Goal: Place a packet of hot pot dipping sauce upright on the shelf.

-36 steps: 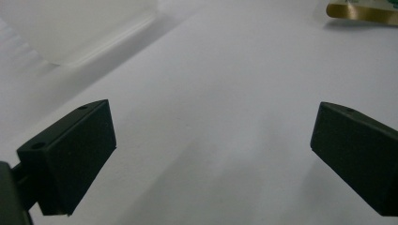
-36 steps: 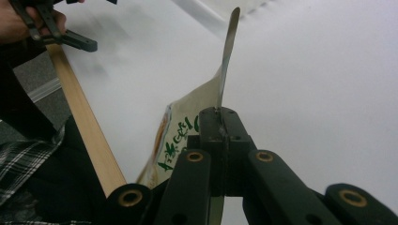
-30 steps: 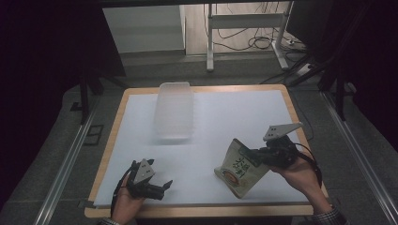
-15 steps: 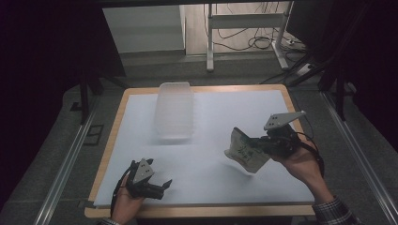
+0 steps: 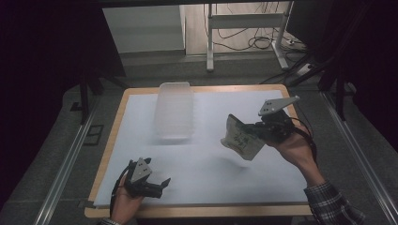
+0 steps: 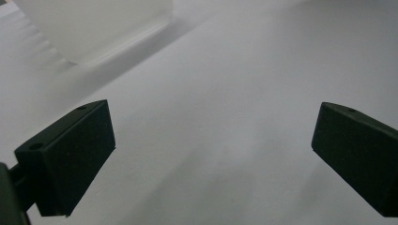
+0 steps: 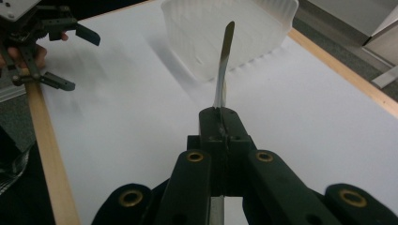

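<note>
A flat pouch (image 5: 240, 140) with green print hangs clear above the white bench (image 5: 202, 168), right of centre, pinched at one edge by the right claw (image 5: 256, 132). In the right gripper view the pouch (image 7: 224, 61) shows edge-on, a thin strip rising from jaws pressed together on it. Its printing is too small to read. The left claw (image 5: 158, 185) sits low at the near left corner of the bench, jaws spread wide with nothing between them; the left gripper view shows bare white surface in the gap. A translucent plastic bin (image 5: 175, 110) stands toward the far edge, left of centre, well apart from both claws. Between bin, pouch and left claw lies open white sheet, and a wooden rim (image 5: 107, 159) borders it
</note>
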